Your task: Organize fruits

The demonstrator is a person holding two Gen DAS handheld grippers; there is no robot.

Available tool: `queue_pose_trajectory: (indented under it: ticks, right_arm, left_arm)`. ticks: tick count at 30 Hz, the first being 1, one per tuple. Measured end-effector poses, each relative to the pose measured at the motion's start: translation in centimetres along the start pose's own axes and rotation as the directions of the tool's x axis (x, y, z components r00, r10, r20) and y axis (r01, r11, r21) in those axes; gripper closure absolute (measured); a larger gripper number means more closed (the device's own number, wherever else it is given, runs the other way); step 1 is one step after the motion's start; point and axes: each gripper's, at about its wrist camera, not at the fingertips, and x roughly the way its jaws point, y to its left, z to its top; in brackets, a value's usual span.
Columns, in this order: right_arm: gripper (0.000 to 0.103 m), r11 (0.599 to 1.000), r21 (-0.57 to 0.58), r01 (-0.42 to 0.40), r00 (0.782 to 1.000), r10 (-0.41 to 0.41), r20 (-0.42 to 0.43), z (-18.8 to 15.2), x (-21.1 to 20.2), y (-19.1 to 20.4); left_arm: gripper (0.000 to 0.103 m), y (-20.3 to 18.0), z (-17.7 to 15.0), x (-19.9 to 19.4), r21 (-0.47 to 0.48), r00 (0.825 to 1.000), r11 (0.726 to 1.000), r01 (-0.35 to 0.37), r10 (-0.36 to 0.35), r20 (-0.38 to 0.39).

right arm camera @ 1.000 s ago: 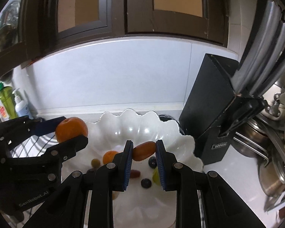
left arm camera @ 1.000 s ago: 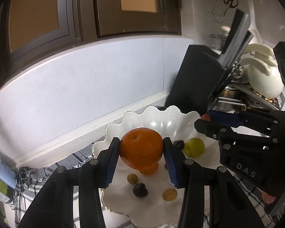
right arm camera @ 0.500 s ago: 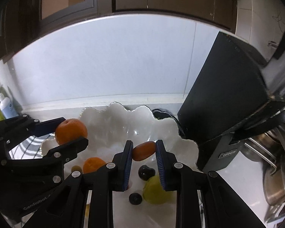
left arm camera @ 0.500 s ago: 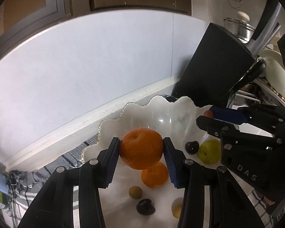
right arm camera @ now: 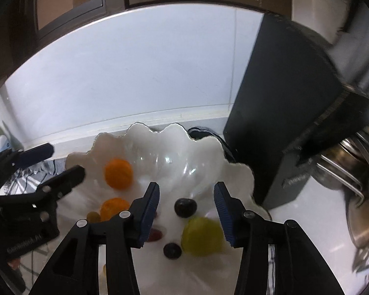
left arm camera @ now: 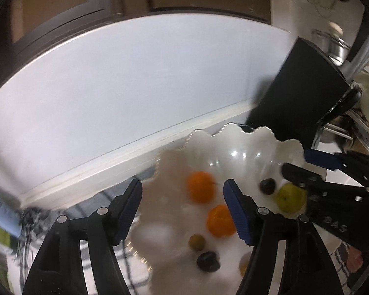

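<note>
While hovering above the white bowl [left arm camera: 233,127], spread wide and gripping nothing: left claw [left arm camera: 182,196], seen in the left wrist view with its blue pads either side of open air. Likewise wide open and empty over the same bowl: right claw [right arm camera: 187,196]. Judged as the end of a placing step, with both claws parted so that fruit lies free.

Inside the bowl, toward 10 o'clock in the right wrist view: upper orange [left arm camera: 200,189], blurred, with lower orange [left arm camera: 220,220] just beside it at about 5 o'clock from it. Nearer the right claw: green fruit [right arm camera: 201,236] at 5 o'clock of the bowl floor, large dark berry [right arm camera: 185,207] just above it, small dark berry [right arm camera: 172,250] beside it at 8 o'clock, red fruit [right arm camera: 156,234] partly hidden behind the left pad. Small olive-coloured fruit [left arm camera: 196,242] near the lower orange.

Gathered in one dish, apparently, to keep round fruit from rolling over the worktop [right arm camera: 319,211]. Under the bowl's 9 o'clock edge: checked cloth [right arm camera: 46,169]. At 3 o'clock, close to the rim: black knife block [right arm camera: 278,123], a thing to steer clear of when lifting away.
</note>
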Motion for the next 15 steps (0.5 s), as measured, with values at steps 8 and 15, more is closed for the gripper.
queue_pose_trajectory:
  ticks: [8,15]
  right_arm:
    - [0.040,0.998,0.015,0.066,0.993,-0.067,0.094,-2.2,-5.7,1.5]
    - [0.026,0.996,0.039,0.081,0.977,-0.087,0.193,-4.4,-12.2,3.3]
  left_arm:
    - [0.020,1.6,-2.6,-5.7,-0.049,0.994,0.996,-0.072,0.076,0.076]
    - [0.007,2.2,-4.5,-12.1,-0.056,0.978,0.994,-0.095,0.104,0.183]
